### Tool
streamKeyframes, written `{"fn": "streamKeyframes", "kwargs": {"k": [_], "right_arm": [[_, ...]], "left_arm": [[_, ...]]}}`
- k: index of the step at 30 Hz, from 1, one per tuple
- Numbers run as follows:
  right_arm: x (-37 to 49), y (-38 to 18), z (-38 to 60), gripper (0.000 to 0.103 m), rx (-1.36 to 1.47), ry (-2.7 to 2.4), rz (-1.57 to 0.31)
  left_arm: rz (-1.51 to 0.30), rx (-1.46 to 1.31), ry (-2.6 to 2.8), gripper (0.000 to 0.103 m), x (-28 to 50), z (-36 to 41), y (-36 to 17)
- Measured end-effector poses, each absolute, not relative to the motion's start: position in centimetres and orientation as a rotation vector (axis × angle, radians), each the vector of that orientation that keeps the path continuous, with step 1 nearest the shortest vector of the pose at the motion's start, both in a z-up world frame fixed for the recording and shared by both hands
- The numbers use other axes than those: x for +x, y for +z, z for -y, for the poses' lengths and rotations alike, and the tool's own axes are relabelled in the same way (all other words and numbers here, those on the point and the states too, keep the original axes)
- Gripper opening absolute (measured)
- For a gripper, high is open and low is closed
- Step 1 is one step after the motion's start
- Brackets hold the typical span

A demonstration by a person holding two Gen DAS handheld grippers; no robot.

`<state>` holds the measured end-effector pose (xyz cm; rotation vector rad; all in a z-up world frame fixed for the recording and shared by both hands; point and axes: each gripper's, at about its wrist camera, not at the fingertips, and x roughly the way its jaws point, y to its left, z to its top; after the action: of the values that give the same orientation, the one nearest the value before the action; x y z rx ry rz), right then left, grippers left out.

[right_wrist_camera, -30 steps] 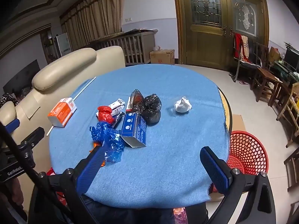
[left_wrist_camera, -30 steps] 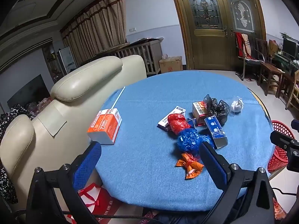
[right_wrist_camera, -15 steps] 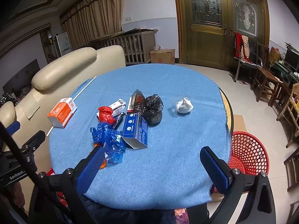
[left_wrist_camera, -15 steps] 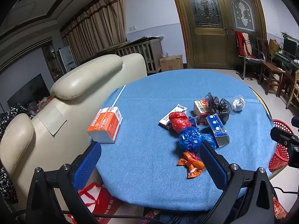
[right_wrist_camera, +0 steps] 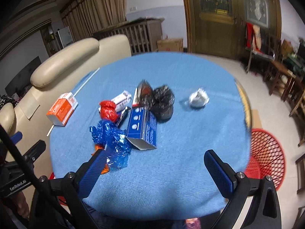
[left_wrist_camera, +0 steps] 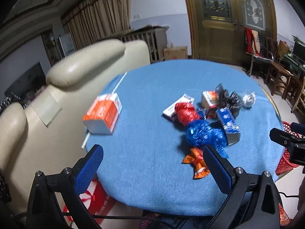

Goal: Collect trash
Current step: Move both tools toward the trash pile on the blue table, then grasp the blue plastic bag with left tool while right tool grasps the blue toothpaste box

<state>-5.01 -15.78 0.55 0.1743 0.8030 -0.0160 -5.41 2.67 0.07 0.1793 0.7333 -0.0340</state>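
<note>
A pile of trash lies on the round blue table (left_wrist_camera: 152, 87): a blue crinkled wrapper (left_wrist_camera: 204, 133), a red wrapper (left_wrist_camera: 185, 112), an orange wrapper (left_wrist_camera: 196, 161), a blue carton (right_wrist_camera: 143, 127), a black bag (right_wrist_camera: 163, 103) and a white crumpled wad (right_wrist_camera: 198, 99). An orange box (left_wrist_camera: 103, 114) lies apart at the left. My left gripper (left_wrist_camera: 152, 164) is open over the near table edge, left of the pile. My right gripper (right_wrist_camera: 154, 168) is open, nothing between its fingers, near the blue wrapper (right_wrist_camera: 112, 143).
A red mesh basket (right_wrist_camera: 266, 152) stands on the floor at the table's right side. A cream sofa (left_wrist_camera: 57, 87) presses against the table's left edge. A white stick (left_wrist_camera: 120, 81) lies near the orange box. Wooden chairs (left_wrist_camera: 280, 76) stand at the far right.
Both grippers have moved forward and lower toward the table, so the trash pile looks larger and nearer. Both stay open. The trash has not moved.
</note>
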Motion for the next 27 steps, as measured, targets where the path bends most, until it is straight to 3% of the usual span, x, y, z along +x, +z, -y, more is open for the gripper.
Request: {"fn": "streamKeyframes", "kwargs": {"k": [3, 8, 13, 18, 23, 27], "right_arm": [[-2.6, -1.3, 15.8, 0.1, 0.22, 0.028, -0.849], [1.5, -3.2, 14.9, 0.078, 0.294, 0.093, -0.915], [5.4, -4.7, 13.6, 0.077, 0.28, 0.091, -0.988], [8.6, -7.5, 12.9, 0.06, 0.224, 0.039, -1.108], [8.9, -7.6, 13.0, 0.051, 0.228, 0.033, -1.099], [7.9, -7.0, 14.9, 0.043, 0.277, 0.041, -1.09]], "left_arm": [[-0.79, 0.161, -0.032, 0.103, -4.2, -3.1, -1.5], [-0.858, 0.121, -0.061, 0.103, -2.5, -3.4, -3.4], [-0.88, 0.082, -0.11, 0.103, -0.6, -3.3, -4.0], [-0.895, 0.045, -0.195, 0.102, 1.8, -2.8, -4.1], [-0.959, 0.021, -0.326, 0.084, 4.1, -1.3, -4.7], [-1.035, -0.019, -0.418, 0.083, 6.1, 0.3, -6.0]]}}
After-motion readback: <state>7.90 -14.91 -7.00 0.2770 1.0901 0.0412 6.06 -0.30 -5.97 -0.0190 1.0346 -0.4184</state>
